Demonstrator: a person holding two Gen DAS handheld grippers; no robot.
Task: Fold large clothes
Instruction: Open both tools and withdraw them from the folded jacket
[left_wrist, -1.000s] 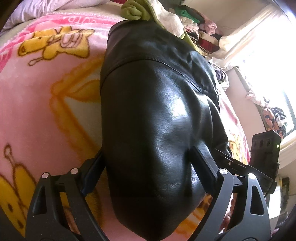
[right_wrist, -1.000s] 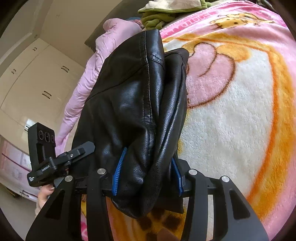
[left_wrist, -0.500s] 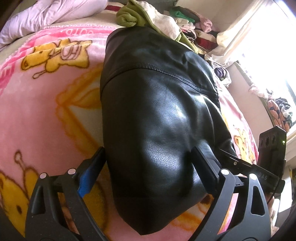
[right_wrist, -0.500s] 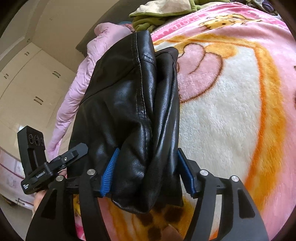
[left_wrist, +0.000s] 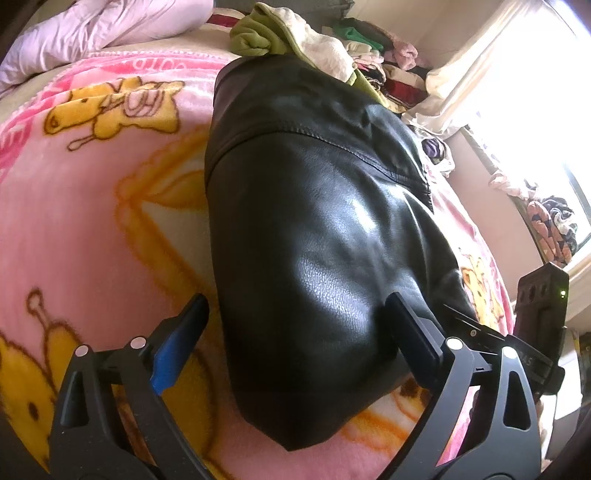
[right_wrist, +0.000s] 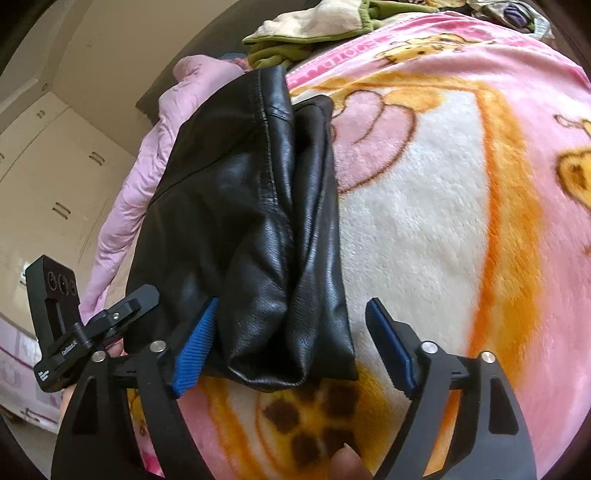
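A black leather jacket (left_wrist: 314, 229), folded into a long bundle, lies on the pink cartoon blanket (left_wrist: 92, 221). My left gripper (left_wrist: 295, 332) straddles its near end with the jaws opening. The blue left pad (left_wrist: 181, 347) stands clear of the leather and the right finger rests against it. In the right wrist view the jacket (right_wrist: 240, 221) shows its folded edge. My right gripper (right_wrist: 291, 332) is also opening around that end. One blue pad (right_wrist: 195, 347) is beside the leather and the other is well off it, over the blanket (right_wrist: 424, 221).
Green and cream clothes (left_wrist: 280, 33) are heaped past the jacket's far end. A lilac quilt (right_wrist: 147, 166) lies along the bed's edge, and more clothes (left_wrist: 391, 70) are stacked by the bright window. The other gripper's black block (left_wrist: 541, 295) sits close on the right.
The right gripper's jaws spread wide and let go of the jacket's end, which now rests on the blanket. The left gripper's blue pad came away from the leather.
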